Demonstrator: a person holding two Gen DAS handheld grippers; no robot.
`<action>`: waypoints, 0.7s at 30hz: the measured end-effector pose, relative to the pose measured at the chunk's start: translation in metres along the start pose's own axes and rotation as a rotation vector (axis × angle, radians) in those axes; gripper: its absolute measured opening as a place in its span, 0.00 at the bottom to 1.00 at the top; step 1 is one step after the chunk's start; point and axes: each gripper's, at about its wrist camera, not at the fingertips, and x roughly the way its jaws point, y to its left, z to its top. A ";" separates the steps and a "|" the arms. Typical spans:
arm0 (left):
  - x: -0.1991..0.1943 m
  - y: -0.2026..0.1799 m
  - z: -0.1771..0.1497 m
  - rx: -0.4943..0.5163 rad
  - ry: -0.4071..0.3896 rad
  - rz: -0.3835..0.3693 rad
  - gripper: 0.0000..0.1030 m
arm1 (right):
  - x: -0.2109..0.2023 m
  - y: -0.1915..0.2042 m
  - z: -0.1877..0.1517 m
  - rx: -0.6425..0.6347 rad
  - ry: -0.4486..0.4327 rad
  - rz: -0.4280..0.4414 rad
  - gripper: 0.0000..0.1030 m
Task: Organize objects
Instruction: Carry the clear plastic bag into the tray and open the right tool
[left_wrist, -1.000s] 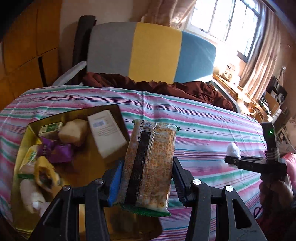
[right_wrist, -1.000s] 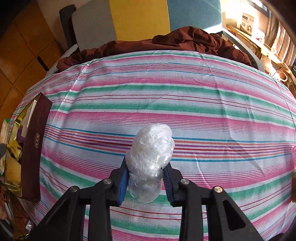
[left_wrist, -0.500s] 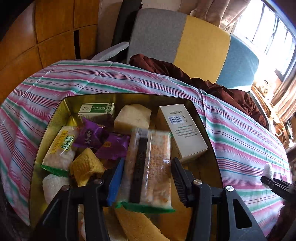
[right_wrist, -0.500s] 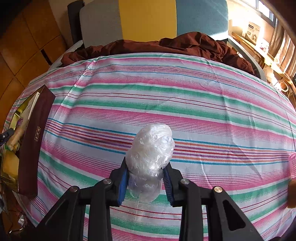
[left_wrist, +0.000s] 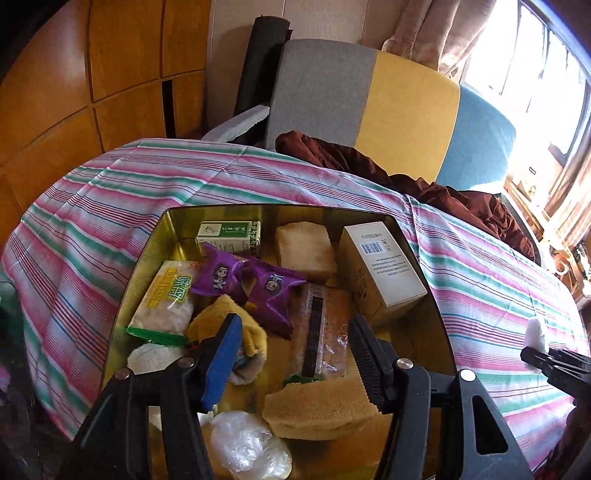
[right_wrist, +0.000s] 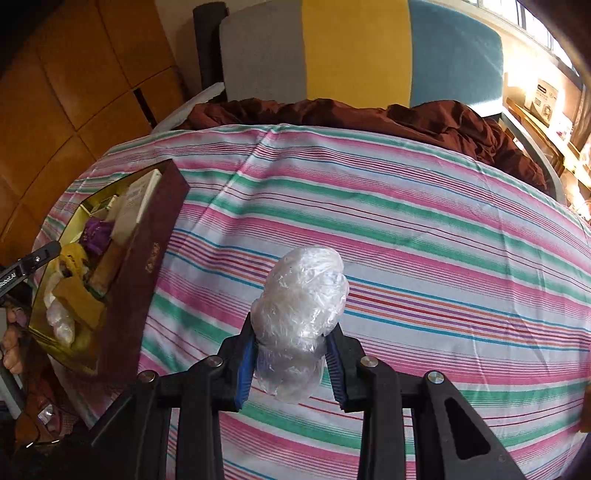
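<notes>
My left gripper (left_wrist: 294, 325) hangs over the gold tin (left_wrist: 147, 251), its jaws opening. The cracker packet (left_wrist: 321, 332) lies in the tin between and below the fingers, with neither pad touching it. My right gripper (right_wrist: 291, 354) is shut on a ball wrapped in clear plastic (right_wrist: 301, 306) and holds it above the striped tablecloth (right_wrist: 406, 240), to the right of the tin's maroon wall (right_wrist: 144, 266). In the left wrist view that ball (left_wrist: 536, 334) shows at the far right. The tip of the left gripper (right_wrist: 37, 258) shows at the tin's left side.
The tin holds a white box (left_wrist: 380, 269), purple packets (left_wrist: 251, 284), a green box (left_wrist: 229, 232), a tan sponge (left_wrist: 321, 406) and another plastic-wrapped ball (left_wrist: 247, 446). Behind the table are an armchair (left_wrist: 369, 107) and brown cloth (left_wrist: 369, 170).
The left gripper moved over the tin, spread its jaws and let go of the cracker packet, which now lies in the tin. The right gripper carried its ball leftward, nearer the tin.
</notes>
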 end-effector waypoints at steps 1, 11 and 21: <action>-0.004 0.003 -0.001 -0.002 -0.006 0.002 0.60 | -0.002 0.014 0.002 -0.023 -0.007 0.024 0.32; -0.033 0.025 -0.013 -0.007 -0.063 0.047 0.65 | -0.004 0.141 0.011 -0.241 -0.026 0.175 0.33; -0.046 0.042 -0.025 -0.031 -0.089 0.094 0.73 | 0.029 0.181 0.006 -0.310 0.055 0.109 0.40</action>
